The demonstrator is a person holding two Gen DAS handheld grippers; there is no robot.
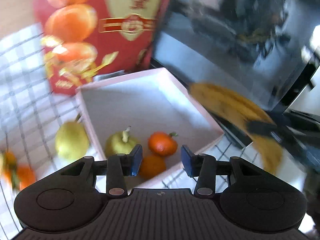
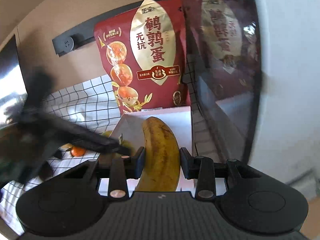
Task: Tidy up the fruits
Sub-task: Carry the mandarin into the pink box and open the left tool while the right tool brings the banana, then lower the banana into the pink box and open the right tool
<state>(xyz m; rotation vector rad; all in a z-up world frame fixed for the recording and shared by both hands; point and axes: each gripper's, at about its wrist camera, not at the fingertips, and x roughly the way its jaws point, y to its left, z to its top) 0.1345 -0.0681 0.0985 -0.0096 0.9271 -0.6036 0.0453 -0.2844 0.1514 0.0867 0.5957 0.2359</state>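
Observation:
A pale pink box (image 1: 128, 86) lies on the checked cloth. Inside it sit a green pear (image 1: 120, 143) and two tangerines (image 1: 162, 144), the nearer one (image 1: 153, 166) partly behind my fingers. My left gripper (image 1: 161, 161) is open and empty over the box's near corner. Another pear (image 1: 71, 140) and tangerines (image 1: 24, 175) lie left of the box. My right gripper (image 2: 161, 161) is shut on a spotted banana (image 2: 161, 150), held above the box (image 2: 186, 116); the banana also shows blurred in the left wrist view (image 1: 236, 108).
A red snack bag (image 1: 96, 30) stands upright behind the box, also in the right wrist view (image 2: 148, 60). A dark glossy appliance (image 1: 230, 40) stands to the right of the box. A checked cloth (image 1: 22, 76) covers the table. A tangerine (image 2: 78, 151) lies left.

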